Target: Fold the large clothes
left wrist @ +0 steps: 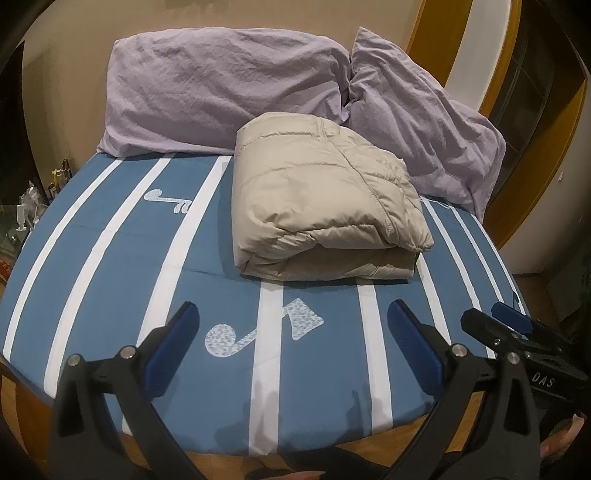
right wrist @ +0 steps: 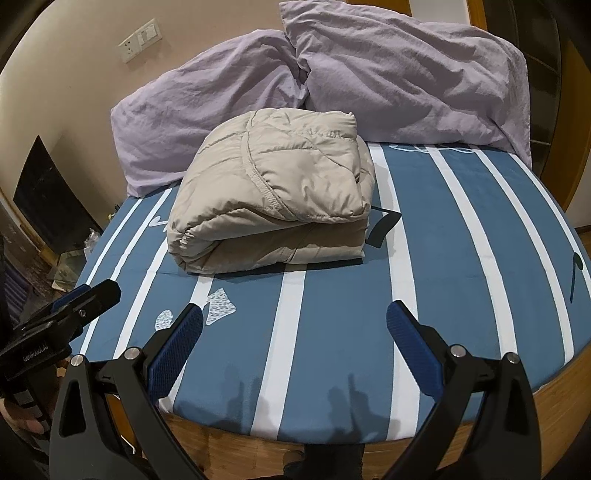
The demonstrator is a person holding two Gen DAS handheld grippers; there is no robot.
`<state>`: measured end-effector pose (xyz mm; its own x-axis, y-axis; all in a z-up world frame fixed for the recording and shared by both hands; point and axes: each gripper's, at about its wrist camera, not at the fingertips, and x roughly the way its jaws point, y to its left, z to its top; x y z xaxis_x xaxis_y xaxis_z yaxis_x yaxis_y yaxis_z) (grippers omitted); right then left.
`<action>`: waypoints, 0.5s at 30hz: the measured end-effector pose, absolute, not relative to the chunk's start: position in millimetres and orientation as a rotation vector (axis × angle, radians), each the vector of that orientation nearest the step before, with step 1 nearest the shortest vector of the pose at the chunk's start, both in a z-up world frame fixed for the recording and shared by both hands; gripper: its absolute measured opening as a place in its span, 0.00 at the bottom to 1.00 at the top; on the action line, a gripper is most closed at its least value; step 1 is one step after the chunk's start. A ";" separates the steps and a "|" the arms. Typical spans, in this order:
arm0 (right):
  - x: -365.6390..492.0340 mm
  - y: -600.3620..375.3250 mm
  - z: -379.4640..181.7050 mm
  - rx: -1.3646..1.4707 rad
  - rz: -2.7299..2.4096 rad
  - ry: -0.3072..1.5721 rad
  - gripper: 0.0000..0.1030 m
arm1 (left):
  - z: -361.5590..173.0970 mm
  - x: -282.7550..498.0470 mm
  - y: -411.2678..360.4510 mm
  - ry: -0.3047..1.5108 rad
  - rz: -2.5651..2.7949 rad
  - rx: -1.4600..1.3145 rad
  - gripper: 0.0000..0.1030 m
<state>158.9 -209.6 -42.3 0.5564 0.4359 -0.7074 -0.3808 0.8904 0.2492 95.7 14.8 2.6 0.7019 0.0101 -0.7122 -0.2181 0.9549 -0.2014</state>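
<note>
Basically, a folded beige jacket (left wrist: 325,199) is lying mid-frame on the blue bedsheet (left wrist: 110,258) with white stripes and music-note prints. Two purple pillows (left wrist: 221,88) are leaning against the beige wall (left wrist: 66,55) at the top of the frame, just behind the jacket. A wall socket (right wrist: 140,40) is showing upper left in the right view, a wooden doorframe (left wrist: 424,22) upper right in the left view. The left gripper (left wrist: 291,325) is hanging at bottom center, jaws spread wide, gripping nothing. The right gripper (right wrist: 295,325) is doing likewise, wide and holding nothing. Wooden bed edge (right wrist: 295,446) is showing under the sheet.
</note>
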 end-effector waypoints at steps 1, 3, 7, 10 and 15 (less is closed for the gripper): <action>158.8 -209.6 -42.8 0.073 0.483 0.856 0.98 | 2.4 95.4 15.0 0.786 0.127 -0.282 0.98; 159.1 -209.2 -43.2 0.077 0.483 0.856 0.98 | 2.0 95.1 14.6 0.786 0.126 -0.281 0.98; 159.3 -210.3 -43.2 0.072 0.485 0.856 0.98 | 1.1 92.3 13.4 0.788 0.121 -0.282 0.98; 159.3 -210.3 -43.3 0.071 0.487 0.856 0.98 | 0.7 92.0 12.6 0.788 0.120 -0.284 0.98; 158.6 -207.4 -44.6 0.072 0.486 0.858 0.98 | 0.6 92.4 12.6 0.788 0.121 -0.284 0.98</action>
